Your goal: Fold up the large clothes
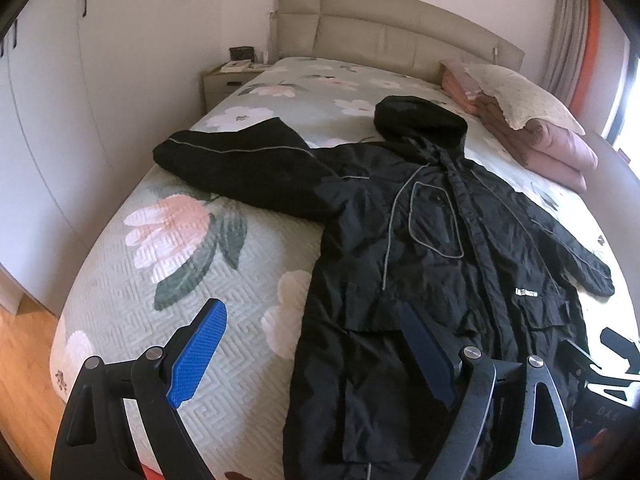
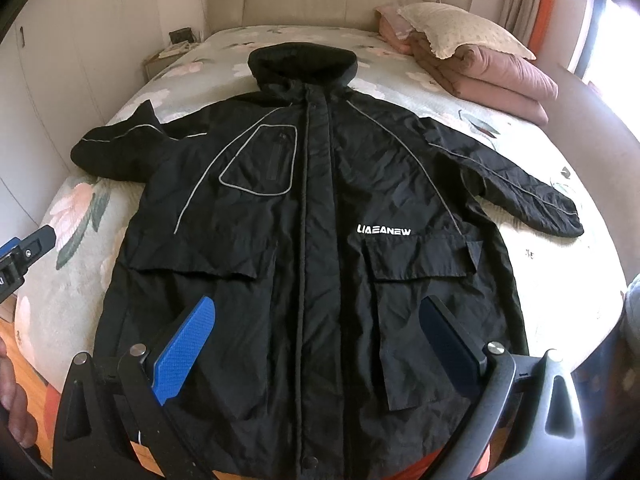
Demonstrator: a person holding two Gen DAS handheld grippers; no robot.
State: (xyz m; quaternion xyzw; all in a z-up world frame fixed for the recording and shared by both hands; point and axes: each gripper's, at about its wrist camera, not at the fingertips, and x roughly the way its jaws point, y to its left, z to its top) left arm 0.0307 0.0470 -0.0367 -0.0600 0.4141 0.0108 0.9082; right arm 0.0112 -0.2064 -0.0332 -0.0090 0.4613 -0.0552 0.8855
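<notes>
Long black hooded coat with grey piping [image 2: 312, 216]: one
Bed with floral quilted cover [image 1: 168, 280]: one
Cream pillow with lace edge [image 2: 460, 32]: one
Folded pink blankets [image 2: 504, 80]: one pile
Beige bedside cabinet [image 1: 228, 80]: one
Grippers with blue pads: two, the left gripper [image 1: 316, 356] and the right gripper [image 2: 316, 350]

The coat [image 2: 312, 216] is black, piped in grey, with white lettering. The bedspread [image 1: 192, 280] is pale green, printed with pink and white flowers. The quilt [image 2: 492, 76] is dusty pink, the pillow [image 2: 460, 32] cream. Blue pads [image 2: 184, 352] are seen on the jaws.
</notes>
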